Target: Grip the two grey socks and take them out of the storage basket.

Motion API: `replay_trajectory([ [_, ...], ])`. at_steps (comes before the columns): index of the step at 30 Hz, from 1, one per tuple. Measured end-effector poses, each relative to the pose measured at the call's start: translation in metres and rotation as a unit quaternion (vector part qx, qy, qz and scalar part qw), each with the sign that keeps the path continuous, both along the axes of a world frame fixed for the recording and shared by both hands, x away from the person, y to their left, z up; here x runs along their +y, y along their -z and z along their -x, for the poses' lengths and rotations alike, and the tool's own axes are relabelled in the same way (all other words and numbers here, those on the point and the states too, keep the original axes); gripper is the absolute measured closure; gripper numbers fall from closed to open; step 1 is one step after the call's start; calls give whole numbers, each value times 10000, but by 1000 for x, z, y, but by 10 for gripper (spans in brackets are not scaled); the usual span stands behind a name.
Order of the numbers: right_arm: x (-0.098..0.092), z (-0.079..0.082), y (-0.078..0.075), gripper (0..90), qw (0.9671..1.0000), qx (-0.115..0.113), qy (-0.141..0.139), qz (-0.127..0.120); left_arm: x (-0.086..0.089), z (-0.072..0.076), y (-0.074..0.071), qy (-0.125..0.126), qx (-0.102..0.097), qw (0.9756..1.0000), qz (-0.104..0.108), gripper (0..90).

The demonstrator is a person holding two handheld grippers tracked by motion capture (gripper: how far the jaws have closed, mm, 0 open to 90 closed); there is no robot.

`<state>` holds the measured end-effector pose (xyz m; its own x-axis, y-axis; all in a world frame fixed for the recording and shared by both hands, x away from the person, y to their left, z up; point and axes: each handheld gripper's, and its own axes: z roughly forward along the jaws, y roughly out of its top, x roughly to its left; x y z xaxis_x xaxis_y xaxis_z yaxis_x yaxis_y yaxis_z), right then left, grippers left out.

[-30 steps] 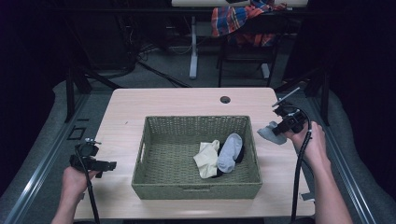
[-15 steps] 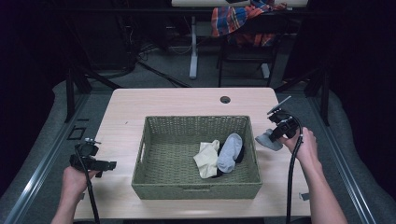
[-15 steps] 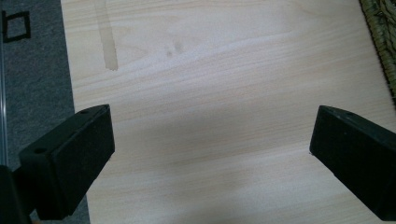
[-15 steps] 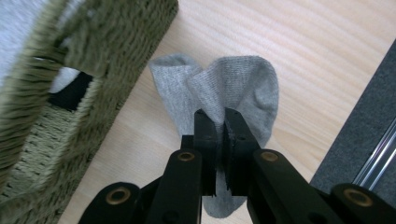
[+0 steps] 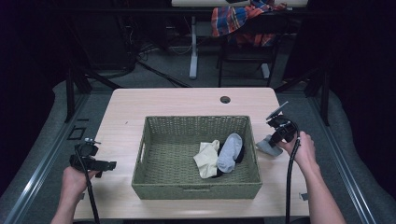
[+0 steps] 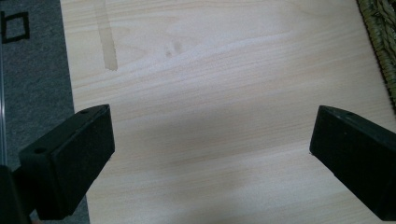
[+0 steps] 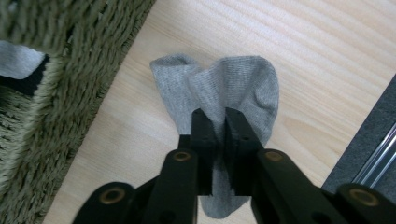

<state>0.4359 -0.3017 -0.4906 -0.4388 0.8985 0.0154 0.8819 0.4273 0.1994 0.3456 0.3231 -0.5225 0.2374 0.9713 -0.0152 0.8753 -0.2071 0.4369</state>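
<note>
The right gripper (image 7: 215, 122) is pinching a grey sock (image 7: 233, 88), its jaws closed on a bunched fold near the sock's middle. The sock is lying on the table (image 5: 154, 105), just beside the right wall of the woven basket (image 5: 140, 158). Inside the basket a cream sock (image 5: 207, 158) and a pale blue sock (image 5: 229, 153) are resting together, over something dark that I cannot identify from here.

The left gripper (image 6: 210, 149) is hovering over bare table to the left of the basket, jaws wide apart and holding nothing.

Risks, as I judge them:
- The grip is taking only a narrow fold, so the fabric could slide out during the lift.
- The loose ends are hanging free on both sides; they could snag on the basket's rough rim when crossing it.
- A low carry could drag the sock against the wall and nudge the basket.
</note>
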Motion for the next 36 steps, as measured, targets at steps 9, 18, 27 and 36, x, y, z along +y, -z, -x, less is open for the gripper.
replay_trajectory([
  [9,-8,6,-23,326,9991,-292,115,-297,1,2,-1,-21,-44,10000,23,2],
  [18,0,16,-59,96,9959,-614,-288,-603,1,1,-1,0,-22,10000,17,2],
  [27,20,22,-74,0,9924,-842,-522,-731,1,1,-1,-21,-21,10000,15,2],
  [36,58,28,-89,0,9865,-977,-1002,-848,1,2,-1,-19,-20,10000,5,2],
])
